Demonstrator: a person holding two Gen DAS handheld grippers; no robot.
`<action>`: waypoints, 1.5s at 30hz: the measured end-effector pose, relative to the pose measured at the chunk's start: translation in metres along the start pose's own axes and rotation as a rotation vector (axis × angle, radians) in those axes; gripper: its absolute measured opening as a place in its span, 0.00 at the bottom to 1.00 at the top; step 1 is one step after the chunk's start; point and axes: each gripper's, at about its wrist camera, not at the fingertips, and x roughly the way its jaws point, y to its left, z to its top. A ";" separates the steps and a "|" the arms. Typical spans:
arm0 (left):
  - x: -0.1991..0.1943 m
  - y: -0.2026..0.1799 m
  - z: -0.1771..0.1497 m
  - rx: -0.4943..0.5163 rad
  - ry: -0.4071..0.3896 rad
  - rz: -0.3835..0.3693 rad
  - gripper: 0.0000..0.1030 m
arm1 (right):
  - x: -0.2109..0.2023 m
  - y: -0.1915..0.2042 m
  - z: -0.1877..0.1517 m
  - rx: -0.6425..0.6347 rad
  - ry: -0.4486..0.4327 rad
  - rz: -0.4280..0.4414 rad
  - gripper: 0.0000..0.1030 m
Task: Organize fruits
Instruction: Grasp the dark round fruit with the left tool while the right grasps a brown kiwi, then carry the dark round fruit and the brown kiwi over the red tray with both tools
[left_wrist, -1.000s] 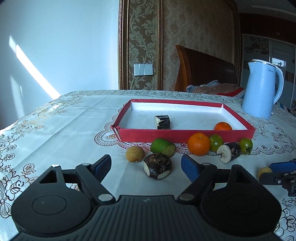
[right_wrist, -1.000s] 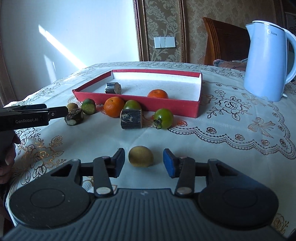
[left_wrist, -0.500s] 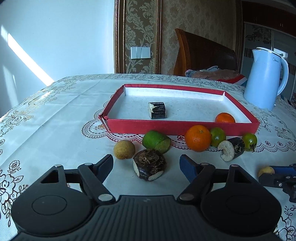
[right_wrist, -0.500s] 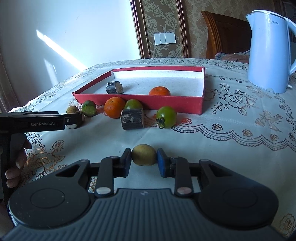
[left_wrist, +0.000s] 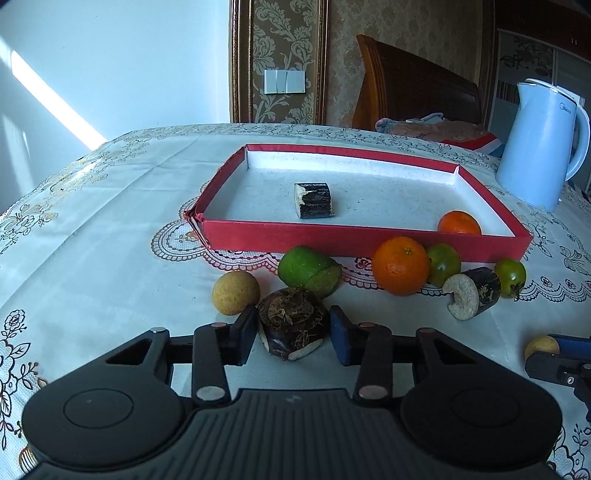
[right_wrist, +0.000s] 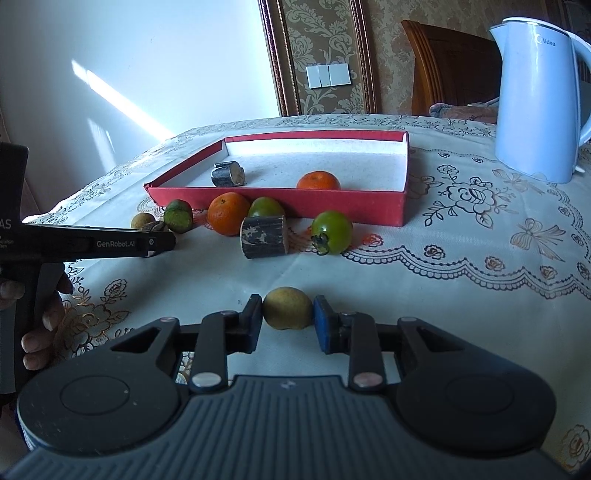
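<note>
While both handheld grippers sit low over a white embroidered tablecloth, each has closed in on a piece of fruit, so the step in hand looks like a double pick-up. The left gripper has its two pads against, or very nearly against, a dark brown, rough-skinned chunk with a pale cut face; whether the pinch is firm cannot be told. The right gripper is clenched on a small round yellow-brown fruit, both pads touching its sides, and the fruit appears to rest on the cloth or just above it. Beyond them lies a shallow red tray with a white floor, already holding a dark cut piece and a small orange. Just outside its near wall wait another tan round fruit, a cut green fruit, a larger orange, two green tomatoes and a second dark log-like piece. A pale blue kettle stands well to the right. The next move probably calls for lifting both fruits clear of the loose ones and carrying them over the red wall to bare tray floor before letting go.
</note>
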 end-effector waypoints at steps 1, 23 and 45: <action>-0.001 0.000 0.000 -0.003 0.000 0.001 0.40 | 0.000 0.000 0.000 0.001 -0.001 -0.002 0.27; -0.023 -0.014 0.004 -0.043 -0.099 -0.006 0.40 | -0.001 0.021 0.023 -0.028 -0.112 -0.038 0.27; -0.003 -0.037 0.032 -0.030 -0.178 0.053 0.40 | 0.025 0.025 0.046 -0.033 -0.150 -0.061 0.28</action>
